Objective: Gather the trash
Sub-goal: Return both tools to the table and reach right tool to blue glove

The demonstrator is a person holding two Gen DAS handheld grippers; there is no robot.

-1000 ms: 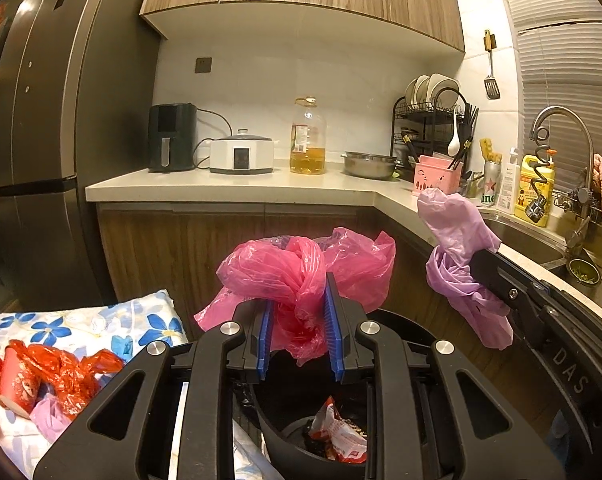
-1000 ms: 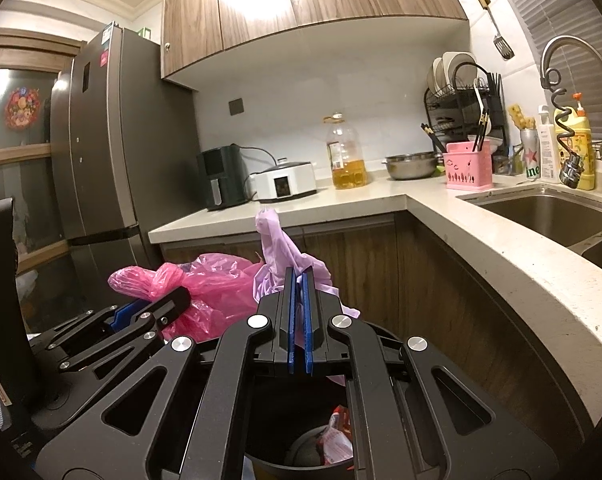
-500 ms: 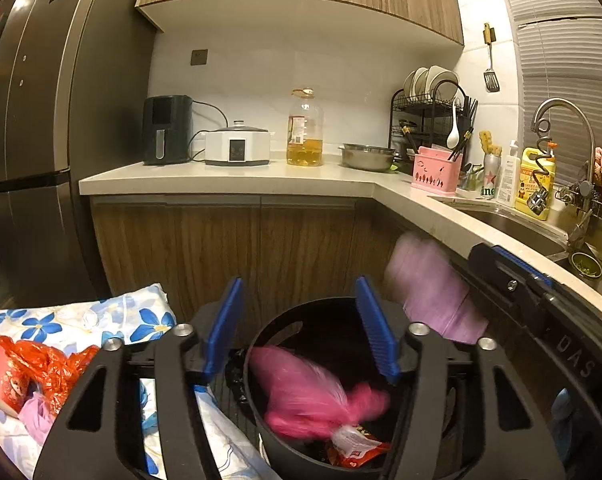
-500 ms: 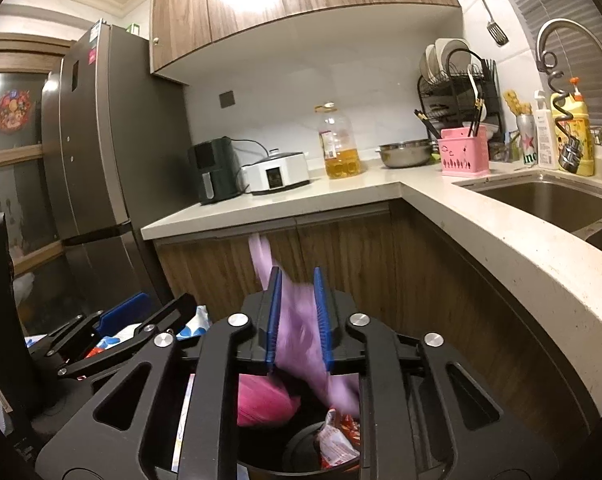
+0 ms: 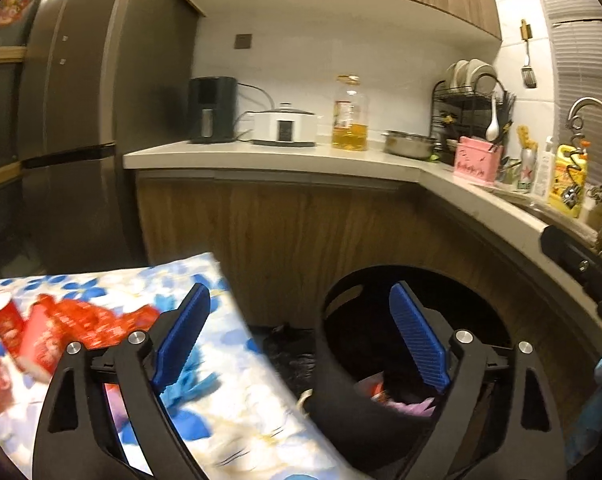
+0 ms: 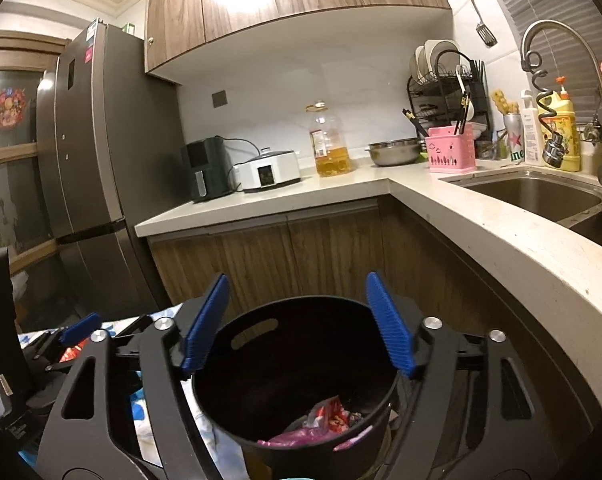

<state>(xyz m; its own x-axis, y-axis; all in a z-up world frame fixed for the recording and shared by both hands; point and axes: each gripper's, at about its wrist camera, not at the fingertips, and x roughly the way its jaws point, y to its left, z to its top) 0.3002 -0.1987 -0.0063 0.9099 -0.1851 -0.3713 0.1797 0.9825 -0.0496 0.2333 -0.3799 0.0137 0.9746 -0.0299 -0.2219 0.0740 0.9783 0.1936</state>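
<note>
Both grabbers are spread wide and hold nothing. The right gripper (image 6: 297,324) hangs over the black bin (image 6: 301,352), where pink bags (image 6: 297,436) and a red wrapper (image 6: 333,418) lie inside. The left gripper (image 5: 301,340) sits between the bin and the flowery cloth (image 5: 221,420), where red trash (image 5: 53,332) lies.

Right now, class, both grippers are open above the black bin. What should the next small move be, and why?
Probably swing the left gripper over to the red paper cups on the floral cloth. Both grippers are open and hold nothing, the pink bag lies inside the black bin, and the cups remain outside it.
</note>
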